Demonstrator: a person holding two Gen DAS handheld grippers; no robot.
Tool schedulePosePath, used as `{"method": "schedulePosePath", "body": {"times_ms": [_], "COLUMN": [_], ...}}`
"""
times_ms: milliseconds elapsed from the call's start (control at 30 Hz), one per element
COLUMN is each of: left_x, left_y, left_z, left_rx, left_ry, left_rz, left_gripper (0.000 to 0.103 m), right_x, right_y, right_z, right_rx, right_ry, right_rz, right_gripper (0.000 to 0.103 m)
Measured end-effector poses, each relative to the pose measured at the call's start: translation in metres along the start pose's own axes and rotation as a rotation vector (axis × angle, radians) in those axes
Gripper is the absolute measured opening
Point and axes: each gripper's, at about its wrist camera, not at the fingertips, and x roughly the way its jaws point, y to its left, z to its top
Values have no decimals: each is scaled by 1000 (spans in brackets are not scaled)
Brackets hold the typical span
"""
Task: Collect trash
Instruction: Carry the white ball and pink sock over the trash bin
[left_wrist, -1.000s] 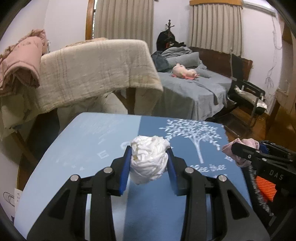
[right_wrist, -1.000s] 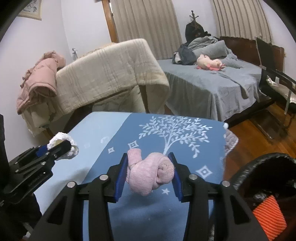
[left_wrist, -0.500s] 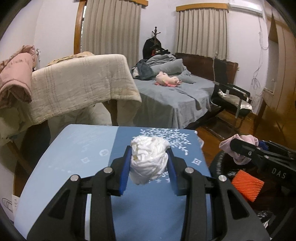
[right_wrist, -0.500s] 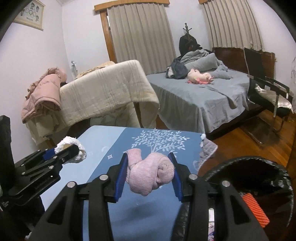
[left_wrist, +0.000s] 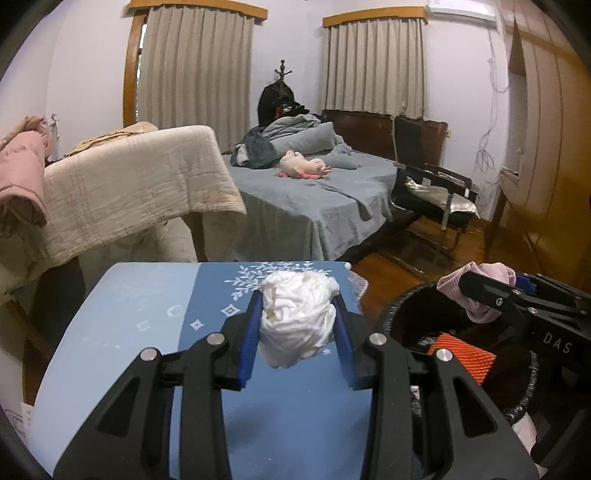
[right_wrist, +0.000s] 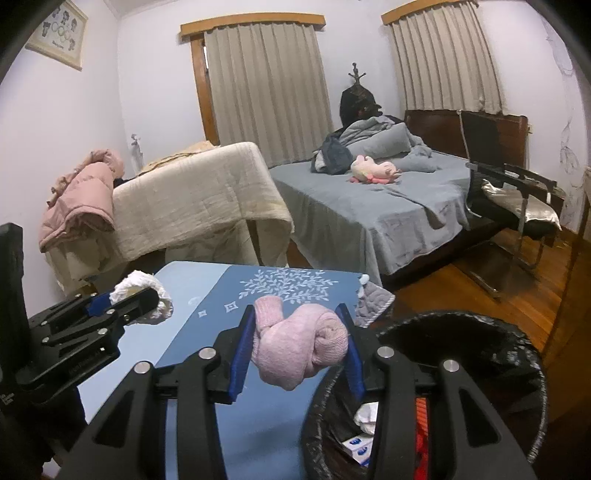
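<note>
My left gripper (left_wrist: 297, 325) is shut on a crumpled white paper wad (left_wrist: 295, 317) and holds it above the blue table (left_wrist: 140, 314). It also shows in the right wrist view (right_wrist: 144, 299). My right gripper (right_wrist: 299, 350) is shut on a balled pink sock (right_wrist: 301, 350), held at the table's right edge beside the rim of a black-lined trash bin (right_wrist: 517, 354). The sock also shows in the left wrist view (left_wrist: 480, 291), above the bin (left_wrist: 399, 314). The bin holds an orange item (left_wrist: 461, 354) and white scraps (right_wrist: 365, 413).
Beyond the table stand a rack draped with a beige blanket (left_wrist: 129, 192), a grey bed (left_wrist: 314, 199) with a pink plush toy (left_wrist: 303, 166), and a black chair (left_wrist: 432, 184) on the wooden floor. A pink jacket (right_wrist: 81, 199) hangs at the left.
Both grippers have lifted and pulled back to the right with their loads. The trash bin has come into view under the right gripper, and the table looks farther off.
</note>
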Motion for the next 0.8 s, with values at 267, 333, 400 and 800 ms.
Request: {"method": "schedulePosePath", "body": {"times_ms": [267,333,400,800], "left_x": [-10,-12,-14,-18], "left_y": [-28,-36,-44,-91], "left_z": [1,2,2,3], "left_rx": [41,49,58,113], "left_ry": [-14,-19,-24,-42], "left_rz": [-57,-72,-86,-178], "left_gripper": [35,35,35,35], "right_x": [-29,-36,-43,-77], "right_y": [-16,-21,-26,-60], "right_z": [-2,-2,-3,-9], "right_rx": [13,13,18,49], "right_ry": [-33,-41,-48,-81], "right_rz": [-40,-52,-64,-139], "right_gripper": [43,43,43,43]}}
